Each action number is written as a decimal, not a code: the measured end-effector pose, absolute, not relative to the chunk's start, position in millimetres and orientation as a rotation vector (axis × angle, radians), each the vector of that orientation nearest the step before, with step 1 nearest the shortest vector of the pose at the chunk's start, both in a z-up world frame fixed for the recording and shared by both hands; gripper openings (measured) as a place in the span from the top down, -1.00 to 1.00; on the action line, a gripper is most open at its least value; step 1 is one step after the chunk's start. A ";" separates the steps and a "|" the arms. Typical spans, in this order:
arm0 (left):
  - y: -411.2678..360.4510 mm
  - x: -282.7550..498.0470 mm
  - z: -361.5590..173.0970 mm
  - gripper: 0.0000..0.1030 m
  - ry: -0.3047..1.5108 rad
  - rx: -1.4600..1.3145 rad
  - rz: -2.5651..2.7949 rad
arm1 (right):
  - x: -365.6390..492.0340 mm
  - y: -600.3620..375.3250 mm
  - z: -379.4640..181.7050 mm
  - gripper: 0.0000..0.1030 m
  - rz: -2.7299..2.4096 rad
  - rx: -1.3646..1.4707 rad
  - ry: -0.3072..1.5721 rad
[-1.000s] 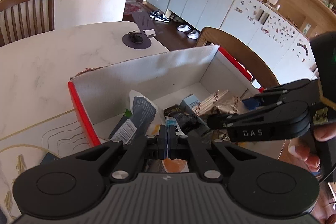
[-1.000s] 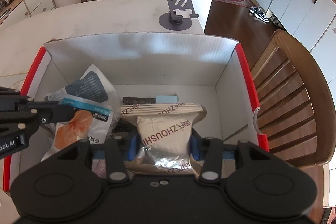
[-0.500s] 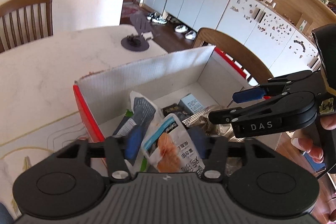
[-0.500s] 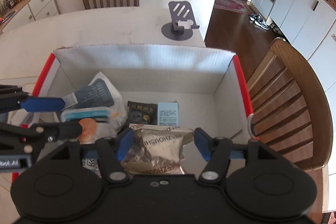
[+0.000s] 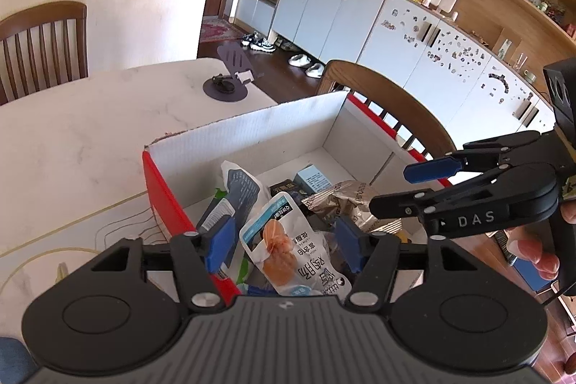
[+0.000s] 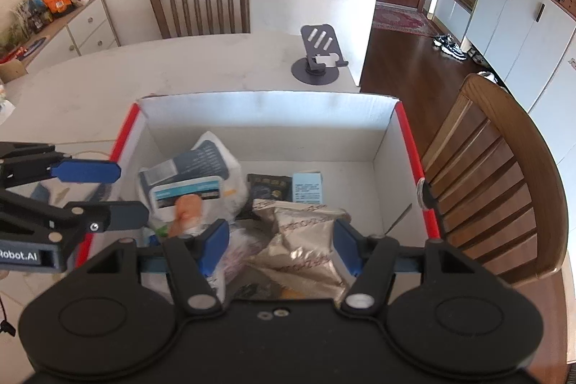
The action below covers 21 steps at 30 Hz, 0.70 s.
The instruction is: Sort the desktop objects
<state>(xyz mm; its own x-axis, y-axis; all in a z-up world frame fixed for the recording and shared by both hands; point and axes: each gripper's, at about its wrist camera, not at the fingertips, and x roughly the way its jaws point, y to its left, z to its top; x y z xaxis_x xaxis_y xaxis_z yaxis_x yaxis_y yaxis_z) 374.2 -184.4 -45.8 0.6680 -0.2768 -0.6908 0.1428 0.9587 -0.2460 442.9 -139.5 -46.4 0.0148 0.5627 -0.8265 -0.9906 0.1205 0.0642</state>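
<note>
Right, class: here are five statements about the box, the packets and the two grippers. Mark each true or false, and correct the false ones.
1. The left gripper is clamped on the white snack packet. False: its jaws are open and the packet lies in the box.
2. The right gripper is open. True.
3. The gold foil packet lies inside the red-edged cardboard box. True.
4. The phone stand sits inside the box. False: it stands on the table beyond the box.
5. A small light blue carton lies in the box. True.
</note>
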 end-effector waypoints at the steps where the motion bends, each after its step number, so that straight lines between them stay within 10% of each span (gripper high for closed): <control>1: -183.9 371.2 -43.8 -0.27 0.802 -0.173 -0.240 | 440.7 -143.3 -44.1 -0.23 1.359 -0.650 0.835; 21: -172.2 308.6 -27.5 -1.00 0.757 -0.035 -0.188 | 387.4 -213.5 -24.7 -0.47 1.385 -0.461 0.739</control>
